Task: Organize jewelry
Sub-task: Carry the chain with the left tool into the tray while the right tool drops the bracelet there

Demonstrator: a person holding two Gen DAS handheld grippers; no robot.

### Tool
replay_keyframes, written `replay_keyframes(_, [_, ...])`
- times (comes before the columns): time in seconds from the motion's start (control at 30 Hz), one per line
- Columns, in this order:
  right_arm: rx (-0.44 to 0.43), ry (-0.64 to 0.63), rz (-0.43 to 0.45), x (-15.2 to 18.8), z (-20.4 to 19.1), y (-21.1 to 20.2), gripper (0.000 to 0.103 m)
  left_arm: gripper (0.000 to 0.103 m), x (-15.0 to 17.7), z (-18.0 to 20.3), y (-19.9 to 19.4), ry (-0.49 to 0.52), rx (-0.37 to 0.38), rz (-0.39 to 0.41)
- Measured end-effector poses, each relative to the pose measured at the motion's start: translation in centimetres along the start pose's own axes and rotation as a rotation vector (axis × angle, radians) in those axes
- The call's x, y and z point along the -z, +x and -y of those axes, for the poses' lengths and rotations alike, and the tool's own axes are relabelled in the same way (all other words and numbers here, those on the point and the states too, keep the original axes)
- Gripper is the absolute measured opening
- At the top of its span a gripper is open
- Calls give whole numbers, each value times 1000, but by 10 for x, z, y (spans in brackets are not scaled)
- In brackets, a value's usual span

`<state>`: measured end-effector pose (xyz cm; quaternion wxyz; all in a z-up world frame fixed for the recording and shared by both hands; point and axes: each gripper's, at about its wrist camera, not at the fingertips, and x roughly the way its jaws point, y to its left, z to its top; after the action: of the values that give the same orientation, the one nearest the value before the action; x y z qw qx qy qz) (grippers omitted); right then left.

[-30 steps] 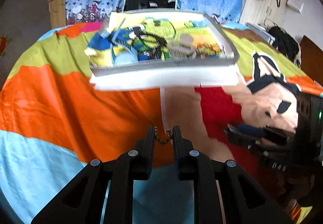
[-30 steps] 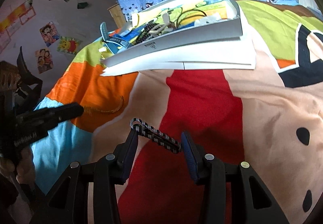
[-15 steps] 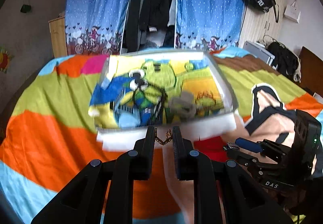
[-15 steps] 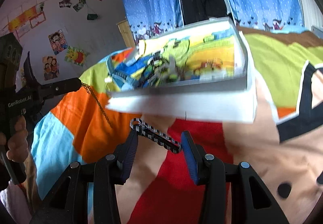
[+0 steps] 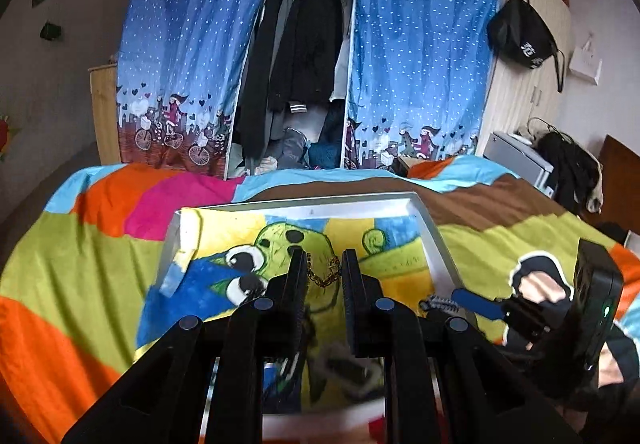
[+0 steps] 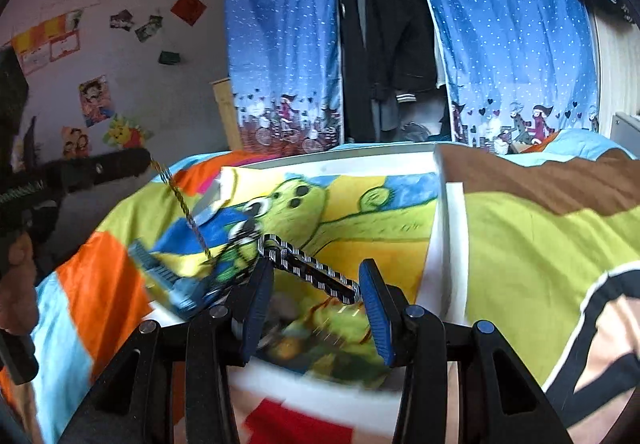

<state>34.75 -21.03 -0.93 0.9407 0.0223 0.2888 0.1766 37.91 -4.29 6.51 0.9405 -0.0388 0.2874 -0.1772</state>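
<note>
A gold chain [image 5: 323, 276] is clenched between the narrowed fingers of the left tool [image 5: 322, 271], at the centre of the left wrist frame, above the white tray [image 5: 434, 240]. In the right wrist frame, the chain dangles at left of centre. A black-and-white patterned band [image 6: 310, 268] is grasped by the right tool [image 6: 316, 286], spanning its fingers over the tray on the bed [image 6: 540, 244].

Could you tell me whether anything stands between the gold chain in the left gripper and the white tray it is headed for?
Nothing visible does. The left gripper holds the gold chain above the white tray, with only air beneath it in the right wrist view.
</note>
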Motion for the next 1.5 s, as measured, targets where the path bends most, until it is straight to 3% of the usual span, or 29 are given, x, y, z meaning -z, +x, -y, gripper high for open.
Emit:
replay_keyframes(0.33, [79, -2, -116, 7, 23, 51, 42, 14, 36, -19, 72, -82, 24, -164])
replay_keyframes(0.6, [113, -50, -134, 14, 20, 58, 43, 15, 54, -29, 88, -127, -10, -268])
replay_keyframes(0.77, [118, -64, -131, 15, 17, 56, 53, 17, 55, -33, 86, -151, -29, -281])
replay_keyframes(0.83, [124, -65, -127, 15, 16, 52, 58, 36, 54, -31, 82, -139, -49, -275])
replay_keyframes(0.9, [126, -60, -115, 13, 16, 47, 61, 45, 53, -30, 75, -137, -56, -252])
replay_keyframes(1.17, [140, -23, -41, -2, 15, 13, 75, 61, 39, -20, 32, -118, -111, -169])
replay_keyframes(1.23, [134, -9, -14, -6, 13, 0, 81, 74, 35, -16, 14, -116, -135, -129])
replay_keyframes(1.33, [126, 4, 27, -13, 8, -22, 88, 86, 31, -12, -14, -118, -155, -73])
replay_keyframes(1.47, [112, 11, 90, -22, -4, -56, 96, 89, 29, -6, -54, -122, -167, 23])
replay_keyframes(1.5, [109, 13, 102, -23, -7, -63, 100, 96, 29, -3, -66, -123, -173, 48])
